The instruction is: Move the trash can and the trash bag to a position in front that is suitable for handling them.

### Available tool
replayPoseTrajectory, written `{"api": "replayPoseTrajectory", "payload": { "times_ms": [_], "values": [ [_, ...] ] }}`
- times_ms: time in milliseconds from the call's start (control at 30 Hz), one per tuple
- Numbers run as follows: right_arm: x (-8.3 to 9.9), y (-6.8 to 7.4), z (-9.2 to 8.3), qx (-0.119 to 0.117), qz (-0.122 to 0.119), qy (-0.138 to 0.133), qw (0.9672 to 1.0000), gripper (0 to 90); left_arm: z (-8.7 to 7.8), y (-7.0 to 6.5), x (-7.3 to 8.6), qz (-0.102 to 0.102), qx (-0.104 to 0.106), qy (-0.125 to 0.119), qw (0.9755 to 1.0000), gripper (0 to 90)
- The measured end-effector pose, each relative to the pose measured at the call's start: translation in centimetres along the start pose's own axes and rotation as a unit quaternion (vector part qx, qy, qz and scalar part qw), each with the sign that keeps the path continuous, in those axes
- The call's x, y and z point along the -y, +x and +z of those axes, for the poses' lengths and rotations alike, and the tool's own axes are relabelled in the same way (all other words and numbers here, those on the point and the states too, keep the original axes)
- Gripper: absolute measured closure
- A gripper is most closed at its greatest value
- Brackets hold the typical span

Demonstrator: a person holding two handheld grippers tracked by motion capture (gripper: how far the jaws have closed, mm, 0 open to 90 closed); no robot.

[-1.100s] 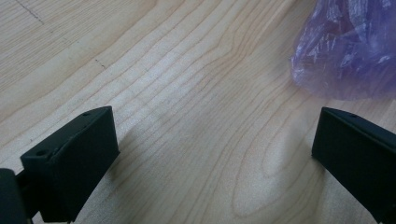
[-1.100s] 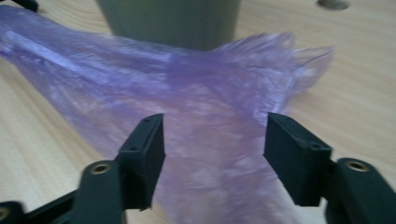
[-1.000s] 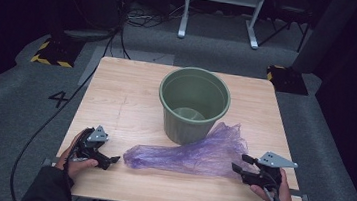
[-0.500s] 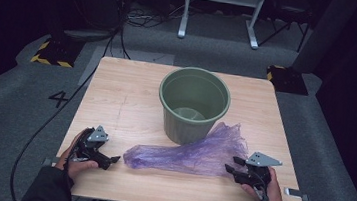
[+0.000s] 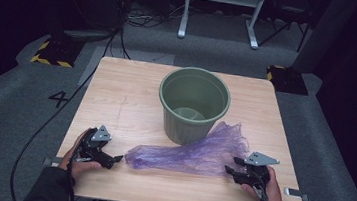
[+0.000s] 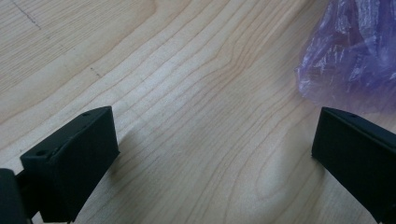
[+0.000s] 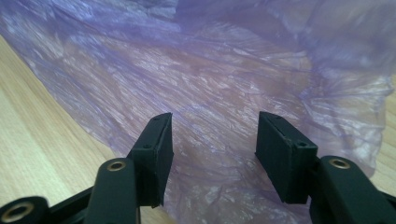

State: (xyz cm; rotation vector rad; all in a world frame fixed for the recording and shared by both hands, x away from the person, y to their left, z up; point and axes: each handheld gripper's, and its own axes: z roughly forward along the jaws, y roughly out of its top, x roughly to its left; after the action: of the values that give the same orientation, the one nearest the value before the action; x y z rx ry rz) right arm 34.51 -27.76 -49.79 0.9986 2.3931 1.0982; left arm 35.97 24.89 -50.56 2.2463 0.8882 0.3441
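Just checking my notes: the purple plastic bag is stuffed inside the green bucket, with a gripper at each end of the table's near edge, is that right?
Not quite. The purple plastic bag lies flat on the table in front of the green bucket, not inside it, as the high view shows. The left gripper and right gripper do sit near the table's near edge.

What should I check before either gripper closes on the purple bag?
1. Right gripper open over the bag: ok, film lies under the gap between its fingers.
2. Film actually between the right fingers: cannot tell, it may only lie beneath them.
3. Left gripper open: ok, jaws wide apart over bare table.
4. Left gripper at the bag: not ok, the bag's narrow end sits just ahead of one finger, outside the gap.
5. Bin upright and open: ok, it stands behind the bag.
6. Bag free of the bin: cannot tell, its wide end lies against the bin's base.
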Motion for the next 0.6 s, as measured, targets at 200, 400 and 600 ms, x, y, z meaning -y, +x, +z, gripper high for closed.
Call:
{"api": "replayPoseTrajectory", "payload": {
  "times_ms": [200,400,600],
  "values": [
    [0.1,-0.4,-0.1,0.004,0.006,-0.001,1.0,42.2,0.5,-0.7,-0.5,0.002,0.004,-0.001,1.0,0.0],
    [-0.6,0.4,-0.8,0.004,-0.005,-0.024,0.9997,29.8,1.0,-1.3,-1.1,0.003,0.005,-0.001,1.0,0.0],
    [-1.6,1.6,-1.1,0.001,-0.017,-0.048,0.9987,24.2,1.6,-1.7,-1.7,0.001,0.004,0.0,1.0,0.0]
  ]
}}
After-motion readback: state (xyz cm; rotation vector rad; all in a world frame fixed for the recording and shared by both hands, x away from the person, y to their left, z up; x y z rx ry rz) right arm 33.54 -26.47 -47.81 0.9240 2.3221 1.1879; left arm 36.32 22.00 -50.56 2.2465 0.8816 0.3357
